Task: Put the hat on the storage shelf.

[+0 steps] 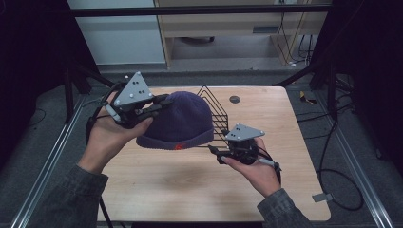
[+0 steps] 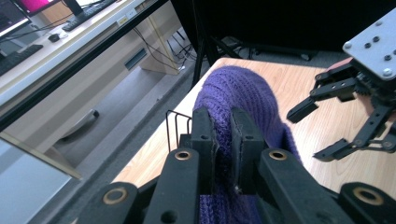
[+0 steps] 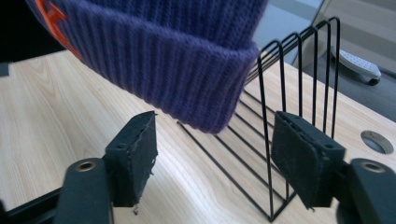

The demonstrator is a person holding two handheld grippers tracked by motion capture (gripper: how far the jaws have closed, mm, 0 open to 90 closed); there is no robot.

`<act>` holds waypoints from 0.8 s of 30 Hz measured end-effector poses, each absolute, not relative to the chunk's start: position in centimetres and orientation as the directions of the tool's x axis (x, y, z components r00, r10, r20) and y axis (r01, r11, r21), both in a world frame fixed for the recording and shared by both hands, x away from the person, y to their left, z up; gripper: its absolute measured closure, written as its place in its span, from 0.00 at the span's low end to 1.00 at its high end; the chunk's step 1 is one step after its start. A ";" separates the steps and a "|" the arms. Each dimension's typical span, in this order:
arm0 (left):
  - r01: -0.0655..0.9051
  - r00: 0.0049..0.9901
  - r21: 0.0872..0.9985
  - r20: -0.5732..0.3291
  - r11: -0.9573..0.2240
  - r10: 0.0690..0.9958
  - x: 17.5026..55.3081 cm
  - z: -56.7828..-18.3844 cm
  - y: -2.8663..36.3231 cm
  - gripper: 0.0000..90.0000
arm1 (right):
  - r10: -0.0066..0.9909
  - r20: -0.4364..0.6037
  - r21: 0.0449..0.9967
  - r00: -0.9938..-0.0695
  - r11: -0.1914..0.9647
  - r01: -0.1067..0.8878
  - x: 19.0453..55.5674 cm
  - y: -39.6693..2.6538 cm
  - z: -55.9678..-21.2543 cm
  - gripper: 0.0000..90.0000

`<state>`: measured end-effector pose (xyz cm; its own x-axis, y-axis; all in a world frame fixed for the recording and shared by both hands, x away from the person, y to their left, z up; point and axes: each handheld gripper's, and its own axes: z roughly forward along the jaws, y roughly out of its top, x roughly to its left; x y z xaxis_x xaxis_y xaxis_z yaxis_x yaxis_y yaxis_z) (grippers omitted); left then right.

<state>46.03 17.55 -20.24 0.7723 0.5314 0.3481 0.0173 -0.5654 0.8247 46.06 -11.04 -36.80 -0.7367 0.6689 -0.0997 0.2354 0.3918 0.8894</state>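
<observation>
A purple knit beanie [image 1: 183,121] with an orange mark on its brim hangs lifted above the wooden table [image 1: 190,185]. My left gripper [image 1: 161,102] is shut on the knit of its crown, and the fabric is pinched between the jaws [image 2: 222,116] in the left gripper view. Behind the beanie [image 2: 243,88] stands a black wire rack [image 1: 214,109]. My right gripper [image 1: 214,149] is open just below the brim's right end, with nothing between its pads [image 3: 215,154]. The brim [image 3: 163,46] hangs above and ahead of them, in front of the rack [image 3: 299,70].
A round cable hole [image 1: 234,99] sits in the table's far edge. Black frame bars and cables surround the table. A pale cabinet [image 1: 228,28] stands beyond it. The right gripper [image 2: 312,134] shows open in the left gripper view.
</observation>
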 end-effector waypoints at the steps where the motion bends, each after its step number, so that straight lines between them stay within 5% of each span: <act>1: 0.015 0.774 0.827 0.346 -0.561 0.530 46.2 -20.2 17.5 0.90 | 0.668 -0.099 0.891 -0.737 0.390 0.234 46.2 -11.0 -36.7 0.37; 13: 0.022 0.783 0.857 0.305 -0.514 0.542 47.7 -19.8 17.2 0.90 | 0.620 -0.027 0.885 -0.784 0.380 0.270 49.6 -10.8 -33.8 0.35; 20: 0.034 0.776 0.876 0.281 -0.481 0.565 48.8 -19.7 17.0 0.90 | 0.602 -0.041 0.888 -0.797 0.387 0.247 50.1 -10.9 -33.6 0.72; 24: 0.064 0.755 0.895 0.247 -0.442 0.608 49.4 -19.3 17.0 0.90 | 0.639 -0.036 0.907 -0.769 0.343 0.243 50.0 -11.7 -32.8 0.79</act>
<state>49.40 17.03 -19.32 0.7547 0.6080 0.2467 0.0640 -0.4423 0.8946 50.01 -11.68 -32.80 -0.7687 0.6387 -0.0355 0.2433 0.3433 0.9072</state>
